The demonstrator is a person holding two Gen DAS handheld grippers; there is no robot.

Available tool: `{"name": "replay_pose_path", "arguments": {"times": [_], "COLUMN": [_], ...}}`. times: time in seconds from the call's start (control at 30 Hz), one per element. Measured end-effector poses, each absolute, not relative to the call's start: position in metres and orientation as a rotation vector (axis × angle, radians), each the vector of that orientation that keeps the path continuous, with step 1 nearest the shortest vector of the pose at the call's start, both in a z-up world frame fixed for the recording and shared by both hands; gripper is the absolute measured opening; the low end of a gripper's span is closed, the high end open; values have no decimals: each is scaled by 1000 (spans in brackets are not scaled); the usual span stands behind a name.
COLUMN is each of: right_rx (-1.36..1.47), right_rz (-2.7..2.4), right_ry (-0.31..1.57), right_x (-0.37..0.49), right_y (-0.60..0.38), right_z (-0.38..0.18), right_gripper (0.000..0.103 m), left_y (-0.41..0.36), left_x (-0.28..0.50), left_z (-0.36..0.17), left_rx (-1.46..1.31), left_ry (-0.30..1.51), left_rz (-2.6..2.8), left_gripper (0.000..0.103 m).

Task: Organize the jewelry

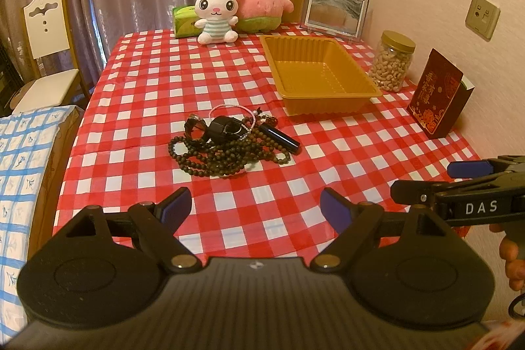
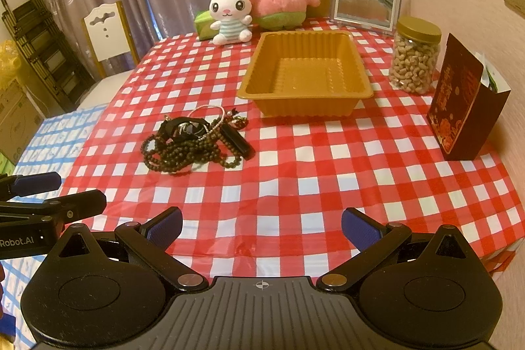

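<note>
Left wrist view: left gripper (image 1: 256, 205) jaws spread, empty; right gripper (image 2: 262, 227) likewise released. Jewelry pile (image 1: 229, 141) — dark bead strands, pink bracelet (image 1: 231, 112), black tube (image 1: 279, 138) — lies tangled on the checkered surface (image 1: 147, 81), near the empty gold tray (image 1: 320, 72). Judged: nothing sorted yet; next, pinch one piece free. Legible: "DAS", "Robot.AI".

White letters "DAS" stand on the right gripper (image 1: 472, 177); "Robot.AI" stands on the left gripper (image 2: 49, 187).
</note>
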State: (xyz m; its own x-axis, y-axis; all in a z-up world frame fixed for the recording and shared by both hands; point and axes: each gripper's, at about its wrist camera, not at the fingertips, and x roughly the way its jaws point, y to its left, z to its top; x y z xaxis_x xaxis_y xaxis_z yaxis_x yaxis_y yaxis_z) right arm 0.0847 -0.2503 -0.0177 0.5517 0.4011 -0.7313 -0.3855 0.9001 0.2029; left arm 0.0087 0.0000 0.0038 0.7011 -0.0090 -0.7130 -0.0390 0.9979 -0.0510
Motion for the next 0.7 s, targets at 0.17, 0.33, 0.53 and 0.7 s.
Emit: {"name": "replay_pose_path", "arguments": {"times": [0.17, 0.33, 0.53, 0.7], "right_rx": [20, 19, 19, 19], "right_rz": [464, 464, 464, 464], "right_ry": [870, 870, 870, 870], "right_x": [84, 84, 84, 83], "right_y": [-250, -249, -249, -248], "right_z": [-18, -18, -17, -17], "right_gripper": [103, 103, 103, 103], "left_y": [0, 0, 0, -2], "left_x": [9, 9, 9, 11], "left_z": [4, 4, 4, 6], "left_rx": [-64, -65, -66, -65], "left_ry": [793, 792, 792, 791], "left_rz": [17, 16, 16, 16], "left_gripper": [84, 84, 84, 84]}}
